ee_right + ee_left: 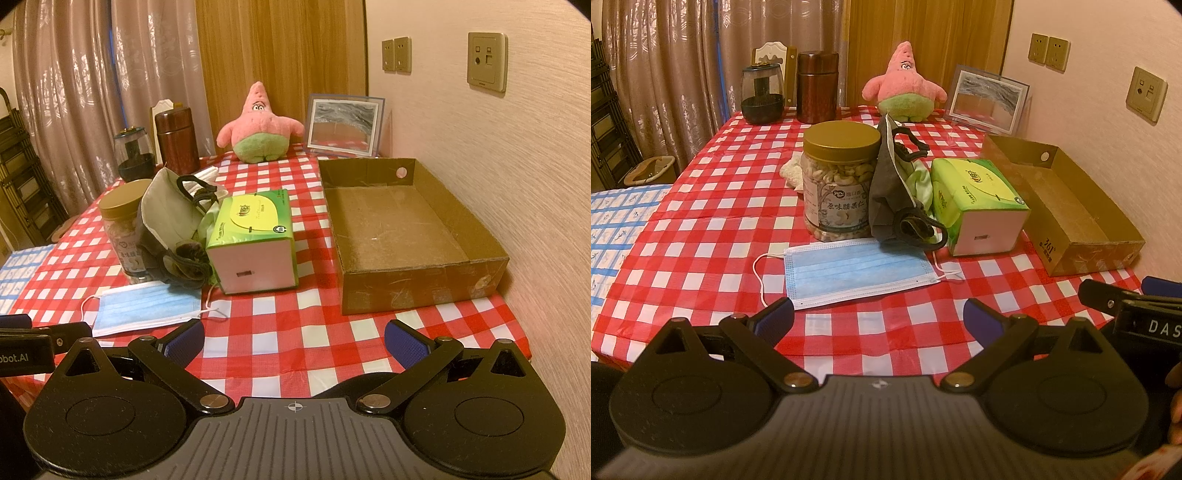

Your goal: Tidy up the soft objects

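A blue surgical mask point(857, 271) point(147, 308) lies flat on the checked tablecloth, just beyond my open left gripper point(879, 319). Behind it a dark grey cloth mask with black straps point(892, 184) point(173, 229) leans between a nut jar point(840, 181) and a green tissue pack point(975, 203) point(255, 240). A pink star plush point(905, 86) point(258, 127) sits at the far edge. An empty cardboard box point(402, 229) point(1067, 206) stands at the right, ahead of my open right gripper point(293, 341). Both grippers hold nothing.
A brown canister point(817, 86), a dark glass jar point(761, 92) and a framed picture point(988, 98) stand at the back. A small white cloth point(792, 171) peeks out behind the nut jar. The wall runs along the right, close to the box. A blue-checked surface point(620, 229) lies left.
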